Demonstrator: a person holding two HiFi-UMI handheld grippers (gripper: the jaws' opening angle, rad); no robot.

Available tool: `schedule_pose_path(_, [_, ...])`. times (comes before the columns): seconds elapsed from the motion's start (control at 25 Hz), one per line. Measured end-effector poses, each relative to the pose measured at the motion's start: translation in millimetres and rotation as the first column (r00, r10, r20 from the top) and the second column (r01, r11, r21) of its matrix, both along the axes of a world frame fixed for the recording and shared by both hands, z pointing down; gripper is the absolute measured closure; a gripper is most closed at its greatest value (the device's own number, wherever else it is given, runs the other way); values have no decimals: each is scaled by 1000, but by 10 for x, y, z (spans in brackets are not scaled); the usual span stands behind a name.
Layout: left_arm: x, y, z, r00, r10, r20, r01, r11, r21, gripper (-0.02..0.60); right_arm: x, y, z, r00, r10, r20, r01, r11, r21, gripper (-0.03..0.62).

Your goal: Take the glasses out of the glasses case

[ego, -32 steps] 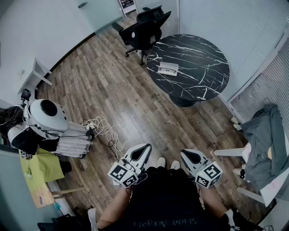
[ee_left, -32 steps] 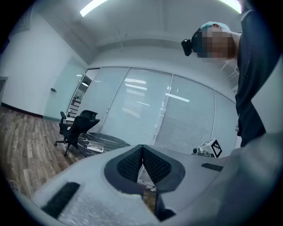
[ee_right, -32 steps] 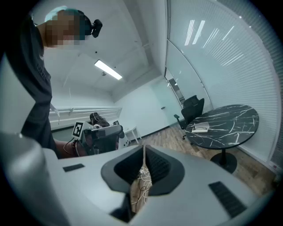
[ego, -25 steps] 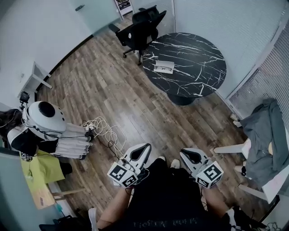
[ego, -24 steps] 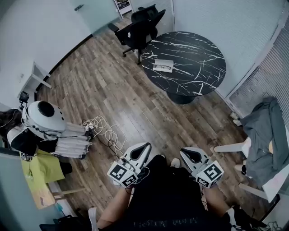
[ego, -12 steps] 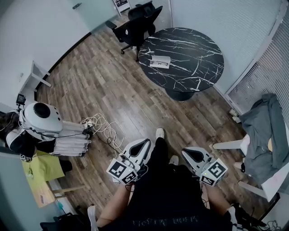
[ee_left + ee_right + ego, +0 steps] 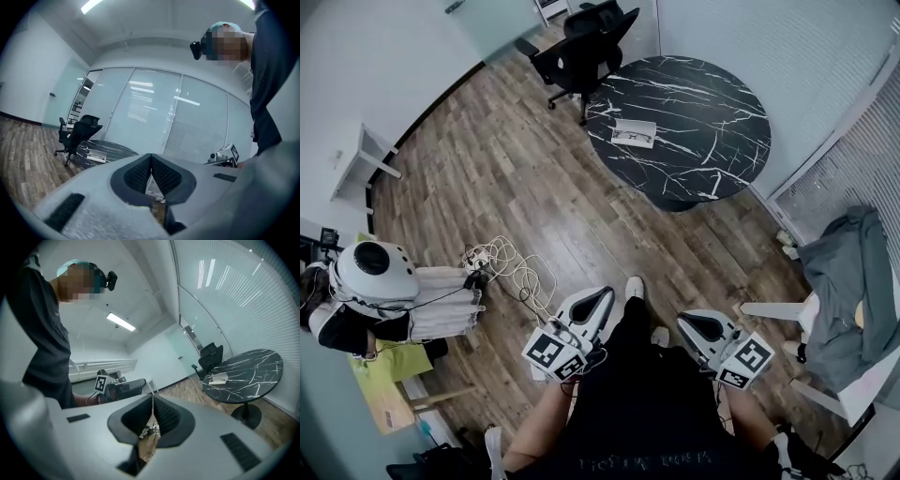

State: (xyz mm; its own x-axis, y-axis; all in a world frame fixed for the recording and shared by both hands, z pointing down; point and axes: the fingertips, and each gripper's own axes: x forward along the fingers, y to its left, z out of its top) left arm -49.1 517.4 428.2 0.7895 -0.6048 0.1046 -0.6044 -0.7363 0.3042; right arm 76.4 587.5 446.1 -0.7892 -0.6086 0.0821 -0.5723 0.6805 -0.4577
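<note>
A pale, flat glasses case (image 7: 634, 133) lies on the round black marble table (image 7: 710, 112), far ahead of me across the wood floor. The case (image 7: 96, 158) also shows small in the left gripper view, and in the right gripper view the case (image 7: 218, 378) sits on the table (image 7: 255, 367). I cannot tell whether the case lid is up or down. My left gripper (image 7: 602, 296) and right gripper (image 7: 687, 322) are held close to the person's body, both shut with nothing between the pads. In the gripper views, the left gripper (image 7: 151, 156) and the right gripper (image 7: 152, 395) have their jaws touching at the tips.
A black office chair (image 7: 578, 49) stands at the table's far left. A coil of white cables (image 7: 514, 269) lies on the floor to my left, beside a white domed machine (image 7: 373, 274). A grey garment (image 7: 853, 281) drapes over a white chair at right. Blinds line the right wall.
The person has stepped forward, one shoe now ahead between the grippers. The domed machine has slid left and down in view. Both grippers stay shut by the body.
</note>
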Motion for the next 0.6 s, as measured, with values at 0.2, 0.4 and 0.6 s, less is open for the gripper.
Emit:
schedule_pose_path(0.2, [-187, -447, 50, 1000, -19, 7, 19, 1000, -8, 563, -15, -427, -14, 999, 27, 43, -25, 999, -33, 563])
schedule_pose_path(0.4, [-327, -1014, 83, 1000, -21, -11, 21, 999, -24, 563, -130, -1011, -25, 999, 29, 23, -28, 999, -46, 563])
schedule_pose_path(0.6, [-446, -1527, 192, 999, -2, -34, 0, 998, -59, 563, -296, -1577, -51, 999, 46, 21, -45, 997, -57, 563])
